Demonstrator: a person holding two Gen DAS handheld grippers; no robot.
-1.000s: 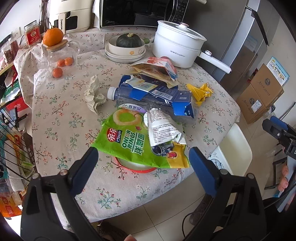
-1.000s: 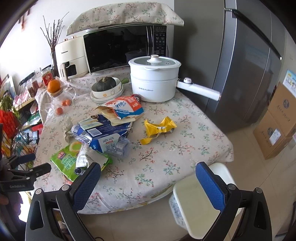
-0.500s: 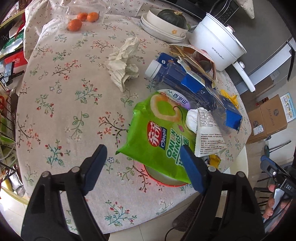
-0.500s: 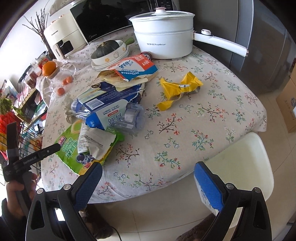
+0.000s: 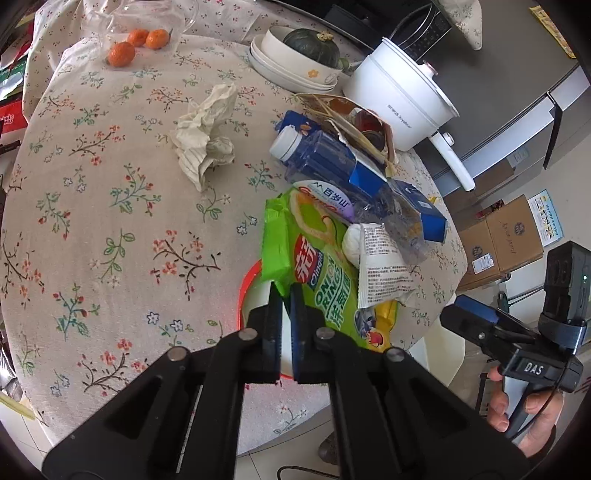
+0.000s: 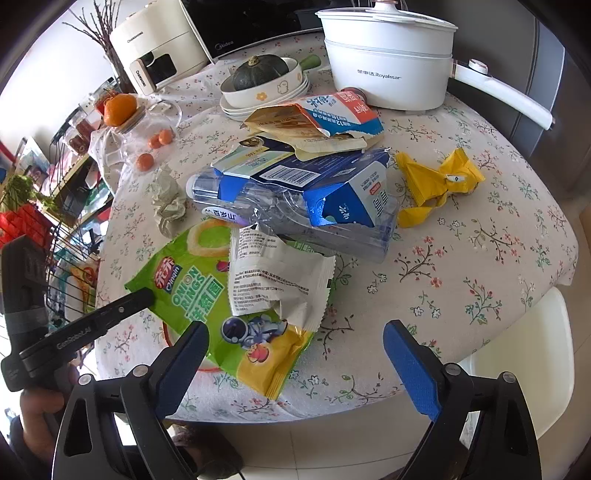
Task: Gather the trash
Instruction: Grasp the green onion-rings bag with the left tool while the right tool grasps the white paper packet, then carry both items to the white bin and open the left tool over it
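Floral cloth covers the tabletop [image 5: 110,229], where a green snack bag [image 6: 207,295] lies lengthwise toward its near edge, over a red-rimmed dish [image 5: 245,291]. The left gripper [image 5: 283,295] has its jaws clenched on the bag's corner. The right gripper [image 6: 295,350] hovers nearby, jaws wide and closing on nothing.

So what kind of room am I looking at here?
Most likely a home kitchen or dining corner: a table with a flowered tablecloth carries a white electric pot and a microwave, and a steel fridge stands just behind it.
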